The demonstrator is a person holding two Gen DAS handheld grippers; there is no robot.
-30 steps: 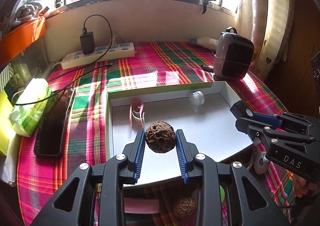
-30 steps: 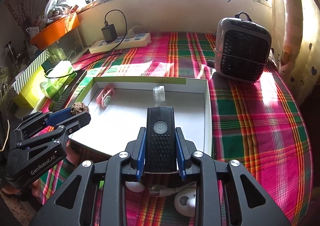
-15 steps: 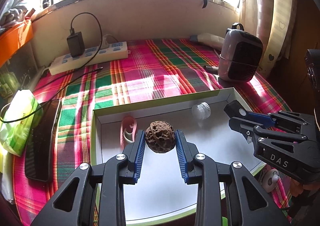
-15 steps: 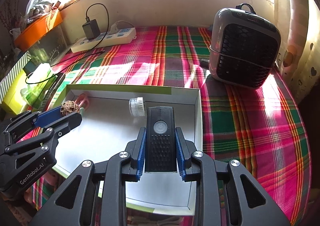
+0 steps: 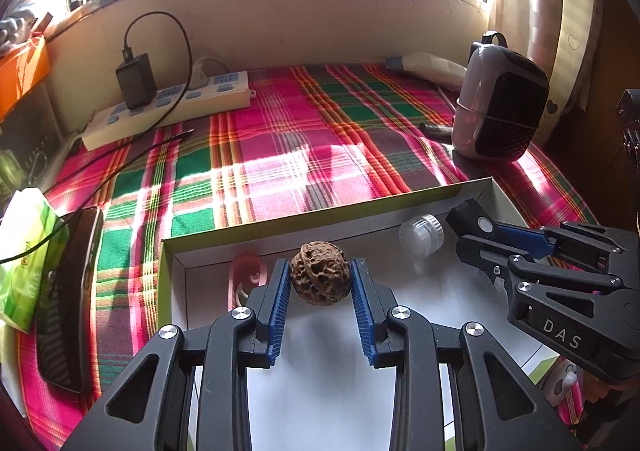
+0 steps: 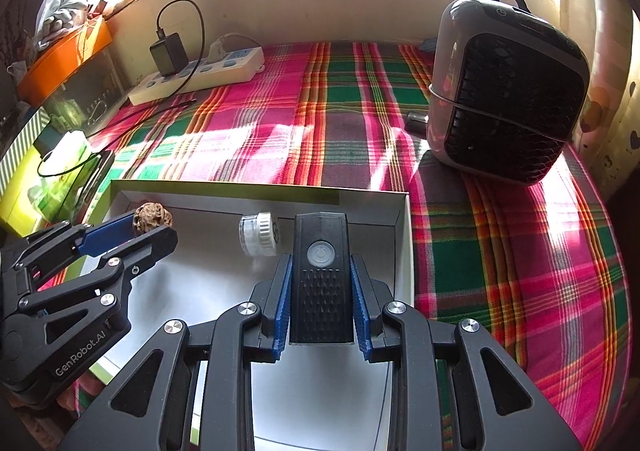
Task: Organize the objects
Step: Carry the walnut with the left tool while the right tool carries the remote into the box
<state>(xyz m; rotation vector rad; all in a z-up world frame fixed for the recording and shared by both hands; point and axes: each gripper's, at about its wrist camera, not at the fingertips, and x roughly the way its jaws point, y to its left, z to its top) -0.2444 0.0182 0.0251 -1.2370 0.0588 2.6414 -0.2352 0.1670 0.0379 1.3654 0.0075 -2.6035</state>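
Mid-delivery over shallow white cardboard box (image 5: 496,187): L gripper (image 5: 320,281) clamping wrinkly brown walnut (image 5: 320,272), R gripper (image 6: 320,287) clamping black ribbed flashlight (image 6: 320,271); next, lower & release inside.

Both grippers are matte black plastic linkages with triangular cut-outs and silver round screw heads at the pivots, and their fingers carry ribbed blue pads. The left gripper (image 5: 320,301) bears white "GenRobot.AI" lettering on its side, while the right gripper (image 6: 320,301) is marked "DAS".
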